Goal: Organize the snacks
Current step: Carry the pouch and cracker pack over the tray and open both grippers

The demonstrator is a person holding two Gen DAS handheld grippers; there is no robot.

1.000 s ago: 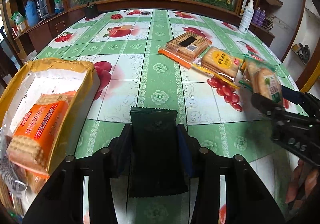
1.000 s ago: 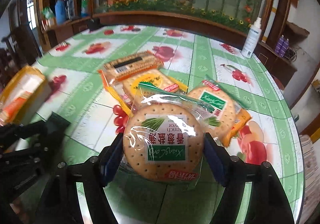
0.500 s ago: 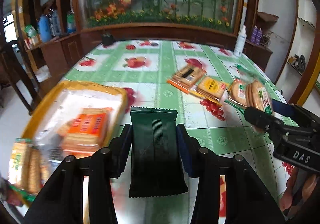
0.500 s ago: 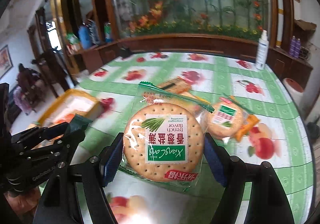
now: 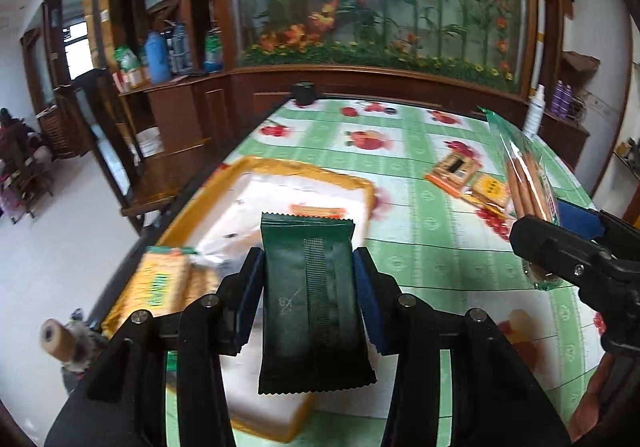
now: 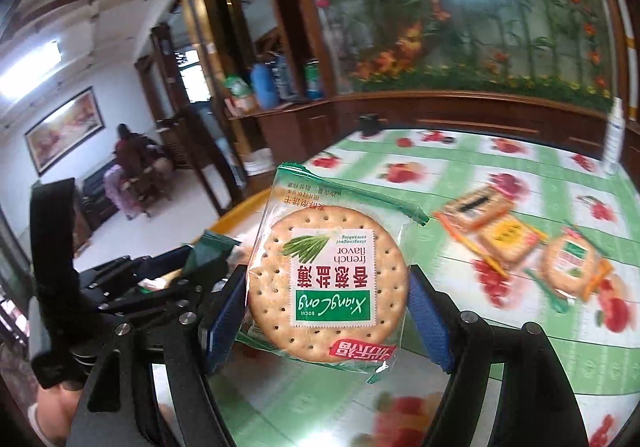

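My left gripper [image 5: 308, 287] is shut on a dark green snack packet [image 5: 310, 303] and holds it above the yellow-rimmed box [image 5: 280, 167] at the table's left edge. The box holds a green-and-yellow cracker pack [image 5: 164, 283] and an orange pack [image 5: 316, 211]. My right gripper [image 6: 326, 299] is shut on a round French-flavor cracker pack [image 6: 328, 279], lifted above the table; it shows edge-on in the left wrist view [image 5: 528, 191]. The left gripper [image 6: 160, 279] shows at the left of the right wrist view.
Three snack packs lie on the green fruit-print tablecloth [image 6: 520, 175]: a brown one [image 6: 476, 205], a yellow one [image 6: 508, 237] and a round cracker pack [image 6: 572, 263]. A white spray bottle [image 6: 614, 135] stands at the far right. A wooden cabinet [image 5: 360, 83] borders the table's far side.
Both grippers have risen and swung left with their packs. The box now lies under the left gripper, and the loose packs have receded to the right.
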